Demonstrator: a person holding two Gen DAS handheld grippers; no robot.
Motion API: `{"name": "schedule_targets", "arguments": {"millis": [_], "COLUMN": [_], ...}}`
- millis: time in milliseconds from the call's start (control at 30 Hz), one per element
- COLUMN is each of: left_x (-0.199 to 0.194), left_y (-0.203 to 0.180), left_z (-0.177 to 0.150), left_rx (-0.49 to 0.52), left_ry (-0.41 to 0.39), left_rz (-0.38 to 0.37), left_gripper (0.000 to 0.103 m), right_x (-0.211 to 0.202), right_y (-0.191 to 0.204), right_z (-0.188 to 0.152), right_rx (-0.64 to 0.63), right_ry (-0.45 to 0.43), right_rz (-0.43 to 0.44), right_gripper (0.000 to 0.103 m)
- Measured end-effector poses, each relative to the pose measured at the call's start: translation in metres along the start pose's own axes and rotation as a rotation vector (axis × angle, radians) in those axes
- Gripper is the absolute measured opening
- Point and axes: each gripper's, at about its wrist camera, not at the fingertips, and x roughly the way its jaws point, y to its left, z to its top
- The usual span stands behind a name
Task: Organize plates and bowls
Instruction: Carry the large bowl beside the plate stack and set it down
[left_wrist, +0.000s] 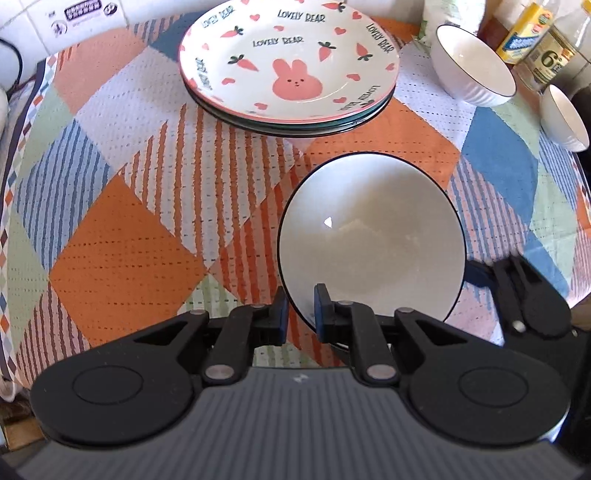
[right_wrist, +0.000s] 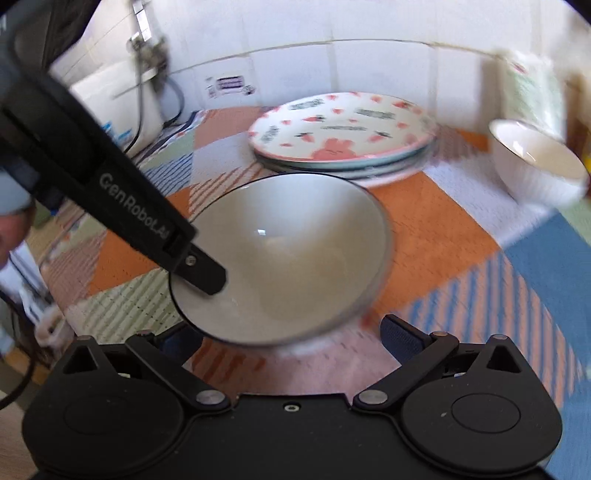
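The left claw (left_wrist: 300, 308) points steeply down and pinches the near rim of a white bowl with a thin dark edge (left_wrist: 371, 236): one blue pad (left_wrist: 322, 301) sits inside the bowl, the other outside, nearly closed on the wall. The bowl sits over the patchwork cloth on the worktop (left_wrist: 129, 258); whether its base touches the cloth cannot be told. Behind it lies a stack of plates (left_wrist: 288, 74), the top one printed with a pink rabbit, carrots and hearts. Two more white bowls (left_wrist: 472, 66) (left_wrist: 563, 118) stand to the right, near some bottles (left_wrist: 546, 48). The right claw (right_wrist: 291, 341) hangs released, its jaws spread wide just beside the held bowl's near edge, gripping nothing.
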Motion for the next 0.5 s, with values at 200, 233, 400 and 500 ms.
{"name": "schedule_targets", "arguments": {"millis": [200, 233, 400, 500], "left_x": [-0.014, -0.018, -0.043, -0.056], "left_y": [-0.005, -0.005, -0.011, -0.021], "left_z": [0.000, 0.000, 0.008, 0.013], "left_rx": [0.043, 0.046, 0.038, 0.048], "left_ry": [-0.002, -0.004, -0.040, -0.061], "left_rz": [0.027, 0.022, 0.022, 0.010], "left_gripper": [0.022, 0.026, 0.030, 0.032], "right_x": [-0.041, -0.048, -0.077, -0.089], "right_y": [-0.011, -0.013, -0.022, -0.027], "right_z": [-0.014, -0.015, -0.015, -0.012], "right_rx": [0.124, 0.146, 0.237, 0.260], "right_ry": [-0.041, -0.050, -0.106, -0.141], "right_rz": [-0.028, -0.035, -0.065, -0.108], "right_gripper": [0.103, 0.103, 0.099, 0.097]}}
